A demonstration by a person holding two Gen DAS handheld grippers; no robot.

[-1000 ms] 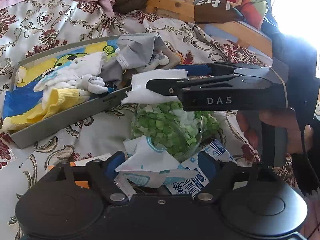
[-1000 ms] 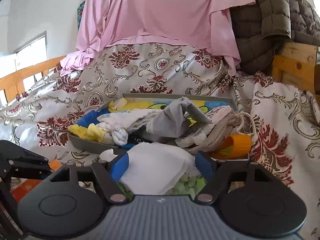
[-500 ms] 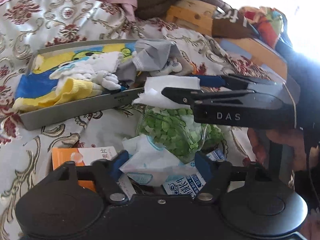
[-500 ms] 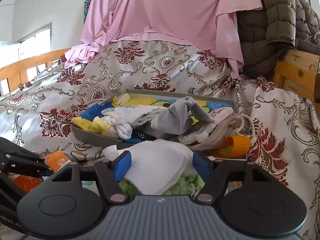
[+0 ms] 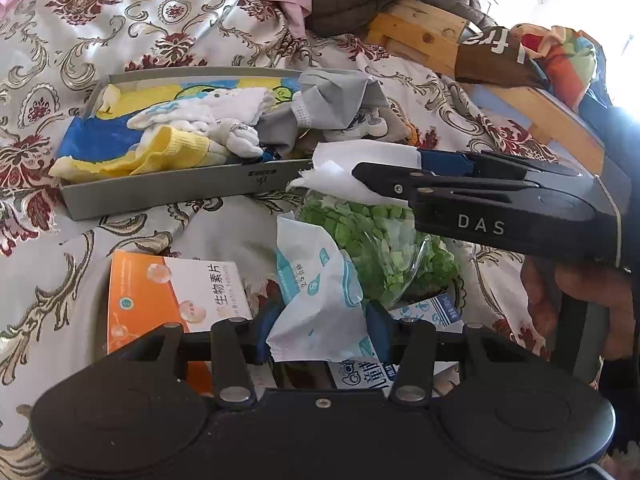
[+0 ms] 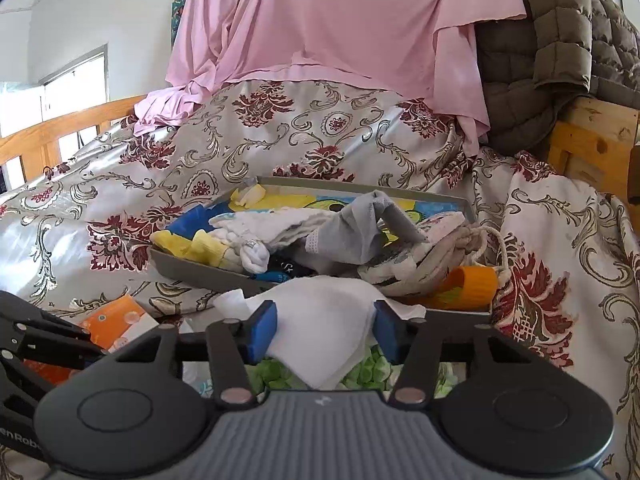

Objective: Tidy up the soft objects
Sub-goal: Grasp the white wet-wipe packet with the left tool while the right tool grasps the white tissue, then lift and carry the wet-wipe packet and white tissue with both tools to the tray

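Note:
My left gripper (image 5: pixel 318 330) is shut on a white-and-blue tissue pack (image 5: pixel 316 284) and holds it above the bed. My right gripper (image 6: pixel 322 330) is shut on a white folded cloth (image 6: pixel 324 332); it shows in the left wrist view (image 5: pixel 400 168) with the cloth (image 5: pixel 352 168) at the near rim of the grey tray (image 5: pixel 168 192). The tray (image 6: pixel 192 270) holds several soft items: white and yellow socks (image 5: pixel 200 136), a grey cloth (image 6: pixel 356 232), and shoes with a cord (image 6: pixel 432 252). A clear bag of green pieces (image 5: pixel 384 240) lies under the right gripper.
An orange-and-white box (image 5: pixel 168 292) lies on the floral bedspread (image 6: pixel 320 128) at the near left. A blue-printed packet (image 5: pixel 400 360) lies under the left gripper. An orange cup (image 6: pixel 472 284) sits at the tray's right corner. Wooden bed rails (image 5: pixel 424 36) and a quilted jacket (image 6: pixel 560 40) stand behind.
Both grippers rose and drew back a little with their loads. The orange box has come into fuller view below the left gripper. The right gripper's cloth stays at the tray's near rim.

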